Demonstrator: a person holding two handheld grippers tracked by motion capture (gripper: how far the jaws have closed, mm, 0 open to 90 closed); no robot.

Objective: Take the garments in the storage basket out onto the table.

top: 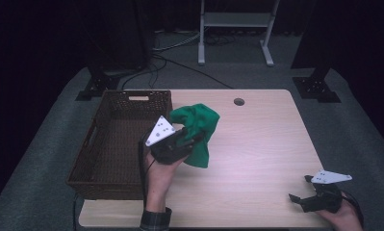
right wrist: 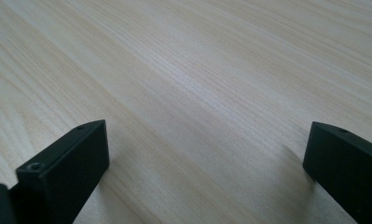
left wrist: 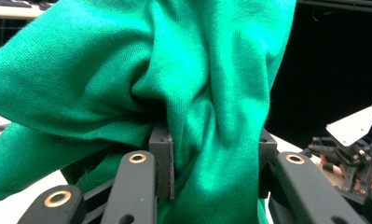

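A green cloth (top: 197, 130) hangs bunched above the wooden table (top: 257, 144), just right of the wicker basket. My left gripper (top: 192, 139) is shut on it, held up in a hand beside the basket's right wall. In the left gripper view the cloth (left wrist: 197, 93) is pinched between both jaws and drapes over them. My right gripper (top: 300, 192) rests low at the table's near right corner in the other hand. The right gripper view has its jaws wide apart, with only bare wood (right wrist: 197, 93) between them.
A dark brown wicker basket (top: 91, 166) stands on the table's left part, with nothing visible in it. A round cable hole (top: 238, 101) sits near the far edge. Beyond the table are a white frame's legs (top: 266, 48) and black stands on grey carpet.
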